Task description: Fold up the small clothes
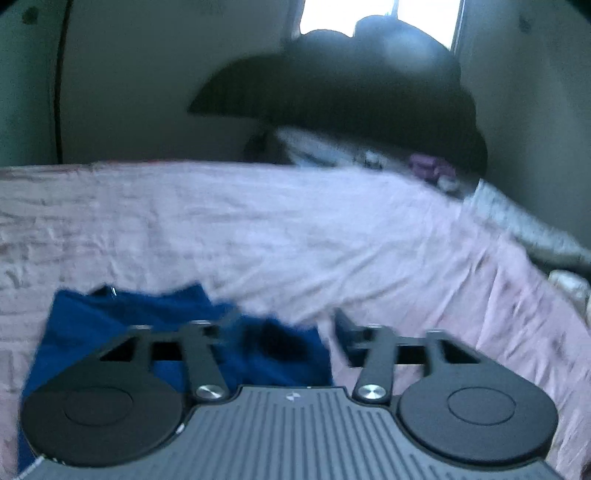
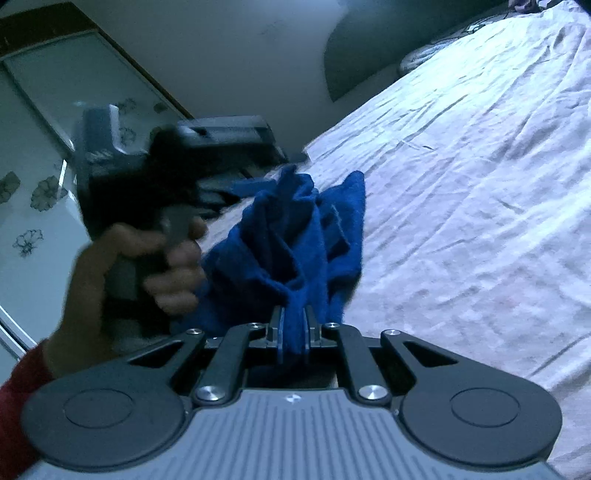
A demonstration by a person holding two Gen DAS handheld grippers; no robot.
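A small blue garment [image 1: 110, 332] lies crumpled on the pale pink bedsheet [image 1: 258, 229], under and between the jaws of my left gripper [image 1: 286, 326]. That gripper stands open, and its pads are off the cloth. In the right wrist view the same blue garment [image 2: 295, 236] hangs bunched. My right gripper [image 2: 293, 332] is shut on a gathered fold of it, just above the bedsheet [image 2: 461, 184]. A hand [image 2: 147, 258] with a red sleeve holds the left gripper's blurred body [image 2: 177, 155] to the left of the garment.
A dark rounded headboard [image 1: 351, 85] and patterned pillows [image 1: 332, 151] stand at the bed's far end under a bright window [image 1: 380, 18]. The bed edge drops away at the right [image 1: 535, 295]. A flower-patterned wardrobe door [image 2: 44, 177] stands to the left.
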